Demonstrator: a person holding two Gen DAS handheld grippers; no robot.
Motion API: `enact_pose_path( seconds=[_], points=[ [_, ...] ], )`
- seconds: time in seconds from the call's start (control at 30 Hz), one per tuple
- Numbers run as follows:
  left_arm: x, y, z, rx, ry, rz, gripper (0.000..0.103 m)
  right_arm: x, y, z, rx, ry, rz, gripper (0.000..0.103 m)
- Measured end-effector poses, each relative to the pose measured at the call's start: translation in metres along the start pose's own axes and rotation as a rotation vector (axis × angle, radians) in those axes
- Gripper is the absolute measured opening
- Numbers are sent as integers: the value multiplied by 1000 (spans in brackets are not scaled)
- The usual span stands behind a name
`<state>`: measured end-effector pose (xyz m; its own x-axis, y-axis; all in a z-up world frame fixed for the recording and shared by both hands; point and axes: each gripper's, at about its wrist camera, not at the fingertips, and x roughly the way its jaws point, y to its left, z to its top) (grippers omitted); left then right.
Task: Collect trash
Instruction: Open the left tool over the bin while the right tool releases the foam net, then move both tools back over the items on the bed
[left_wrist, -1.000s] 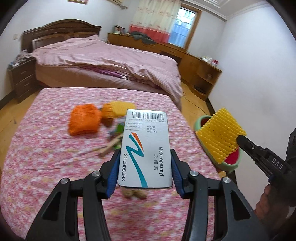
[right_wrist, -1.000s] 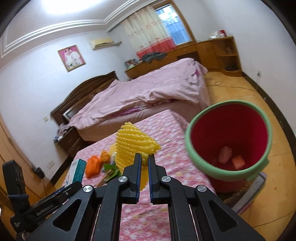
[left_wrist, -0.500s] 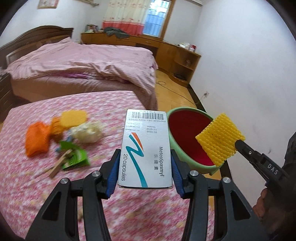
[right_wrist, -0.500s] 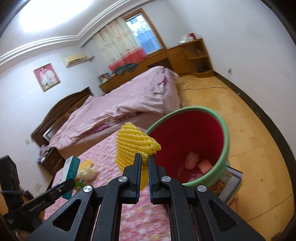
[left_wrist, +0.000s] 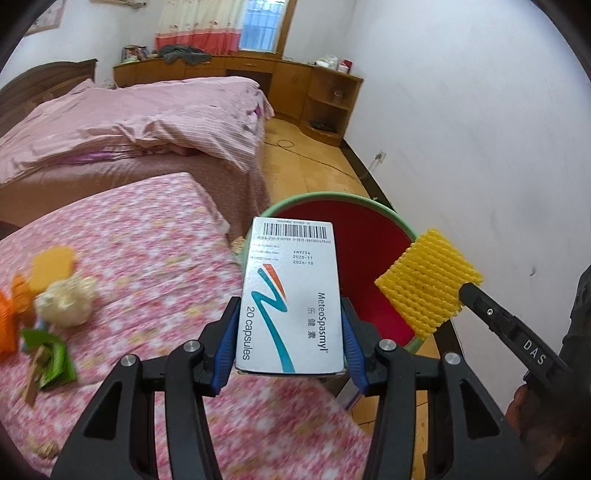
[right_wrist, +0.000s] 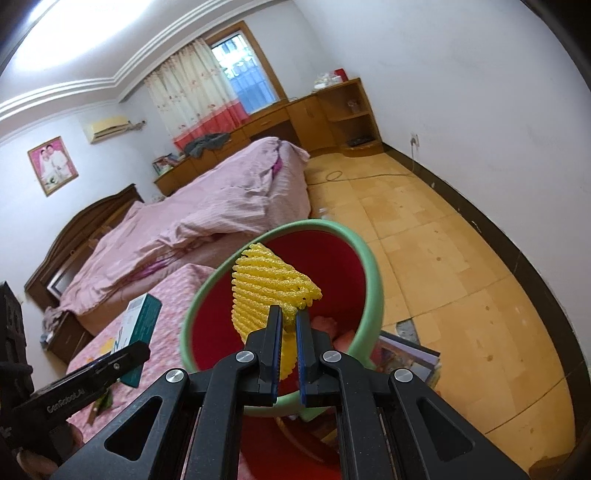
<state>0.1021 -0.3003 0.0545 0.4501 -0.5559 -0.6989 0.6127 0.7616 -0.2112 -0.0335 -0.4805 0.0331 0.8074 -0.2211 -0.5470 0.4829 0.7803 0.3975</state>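
Left gripper (left_wrist: 289, 325): clamped on a medicine box (left_wrist: 290, 295), blue pads pressed to its two long sides. Box held flat, barcode end pointing away from the camera, printed face up. In the left wrist view the box overlaps the near-left rim of the bin (left_wrist: 388, 214); whether it is over the opening or short of it cannot be told from this view. In the right wrist view the same box (right_wrist: 138, 332) sits left of the bin, over the pink floral bed cover (right_wrist: 162, 332).

Right gripper (right_wrist: 288, 314): closed tight on a yellow foam net (right_wrist: 269, 288), pinching its lower corner; the rest of the net stands up above the fingertips. In the right wrist view the net lies in front of the bin's red inside. In the left wrist view the net (left_wrist: 428, 282) overlaps the bin's right rim.

Bin (right_wrist: 369, 280): green rim, red inside, standing on the wooden floor (right_wrist: 443, 258) just beside the edge of the floral bed cover (left_wrist: 147, 258). Two pinkish scraps (right_wrist: 332, 328) lie at its bottom, partly hidden by the right gripper's fingers.

On the bed cover, toward its left edge, blurred: a pale crumpled wad (left_wrist: 66, 299), a yellow piece (left_wrist: 51, 264), an orange item (left_wrist: 9, 317), a green wrapper (left_wrist: 51, 354).

Books (right_wrist: 410, 358) lie on the floor against the bin's base.
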Motion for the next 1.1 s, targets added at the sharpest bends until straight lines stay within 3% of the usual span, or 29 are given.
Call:
enact_pose_path(
  seconds=[0.27,0.5,0.63,0.7,1.1],
  points=[
    [41,-12,6,30,49,-12,51,20,-15,-3,18,34,-18,8],
    [56,-17,7,54,64,-4,51,33,-18,-4,25,58,-30,10],
    [57,-17,7,39,63,-2,58,34,-18,-3,32,63,-27,15],
    [56,-16,7,32,62,-3,58,34,-18,-3,41,66,-24,26],
    [32,0,3,-25,47,19,58,17,-13,-6,42,50,2,27]
  ],
)
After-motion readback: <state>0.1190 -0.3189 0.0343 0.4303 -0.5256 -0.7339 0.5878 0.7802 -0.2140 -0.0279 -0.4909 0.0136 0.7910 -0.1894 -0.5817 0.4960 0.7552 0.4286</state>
